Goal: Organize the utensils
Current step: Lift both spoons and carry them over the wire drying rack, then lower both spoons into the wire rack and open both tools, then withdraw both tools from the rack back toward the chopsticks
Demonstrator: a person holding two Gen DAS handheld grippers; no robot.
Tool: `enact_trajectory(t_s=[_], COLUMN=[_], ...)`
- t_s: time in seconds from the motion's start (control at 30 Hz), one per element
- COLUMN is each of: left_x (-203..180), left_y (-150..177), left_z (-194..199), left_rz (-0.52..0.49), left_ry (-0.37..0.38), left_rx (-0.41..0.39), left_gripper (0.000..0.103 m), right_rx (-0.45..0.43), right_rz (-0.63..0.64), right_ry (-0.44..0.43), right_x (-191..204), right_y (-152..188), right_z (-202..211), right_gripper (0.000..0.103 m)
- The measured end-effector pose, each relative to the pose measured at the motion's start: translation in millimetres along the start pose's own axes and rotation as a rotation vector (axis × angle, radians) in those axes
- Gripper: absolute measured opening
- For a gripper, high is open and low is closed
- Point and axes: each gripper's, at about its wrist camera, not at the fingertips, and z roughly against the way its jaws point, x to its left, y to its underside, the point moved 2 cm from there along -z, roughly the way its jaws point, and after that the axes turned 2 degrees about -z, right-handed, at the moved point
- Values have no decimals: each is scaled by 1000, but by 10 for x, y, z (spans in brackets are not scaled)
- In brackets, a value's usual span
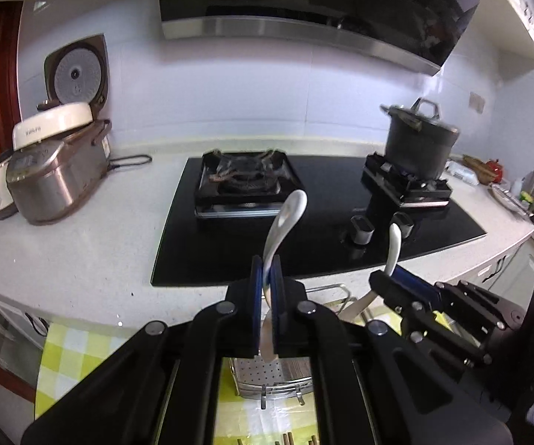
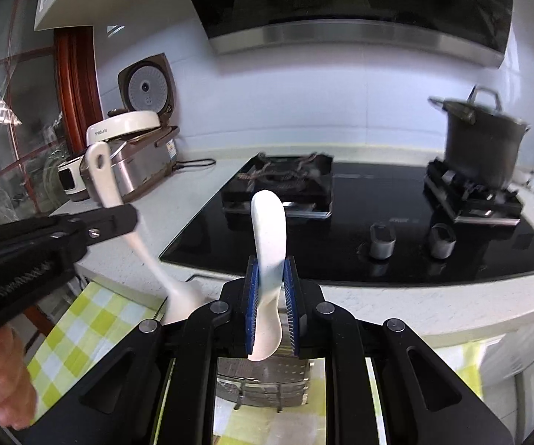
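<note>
My left gripper (image 1: pixel 267 263) is shut on a white ceramic spoon (image 1: pixel 283 222), handle pointing up over the stove edge. My right gripper (image 2: pixel 271 265) is shut on a second white ceramic spoon (image 2: pixel 269 233), handle up, bowl down between the pads. Each gripper shows in the other's view: the right gripper (image 1: pixel 389 278) at my left view's right side, the left gripper (image 2: pixel 126 218) at my right view's left side with its spoon (image 2: pixel 100 174). A perforated steel utensil holder (image 1: pixel 270 374) sits below both grippers on a yellow checked cloth (image 1: pixel 70 356); it also shows in the right wrist view (image 2: pixel 263 378).
A black glass gas hob (image 1: pixel 319 230) lies on the white counter (image 1: pixel 81 252) ahead, with a dark lidded pot (image 1: pixel 419 144) on the right burner. An open rice cooker (image 1: pixel 55 178) stands at the left. Chopstick tips (image 1: pixel 289 439) lie at the bottom edge.
</note>
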Motion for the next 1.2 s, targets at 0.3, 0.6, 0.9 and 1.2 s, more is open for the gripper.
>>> enact_trajectory(t_s=[0.3, 0.6, 0.9, 1.2], left_x=[3, 183, 450, 675], left_y=[445, 646, 840, 1576], left_z=[-379, -358, 297, 725], left_rz=[-43, -13, 25, 49], left_ry=[-71, -105, -174, -212], left_rx=[25, 45, 15, 65], left_gripper=[6, 28, 55, 60], right_rx=[10, 5, -10, 56], right_rz=[38, 33, 25, -28], right_ry=[10, 10, 71, 124], right_x=[22, -42, -129, -229], right_y=[246, 267, 384, 1084], right_z=[-242, -103, 431, 841], right_gripper=[17, 61, 61, 61])
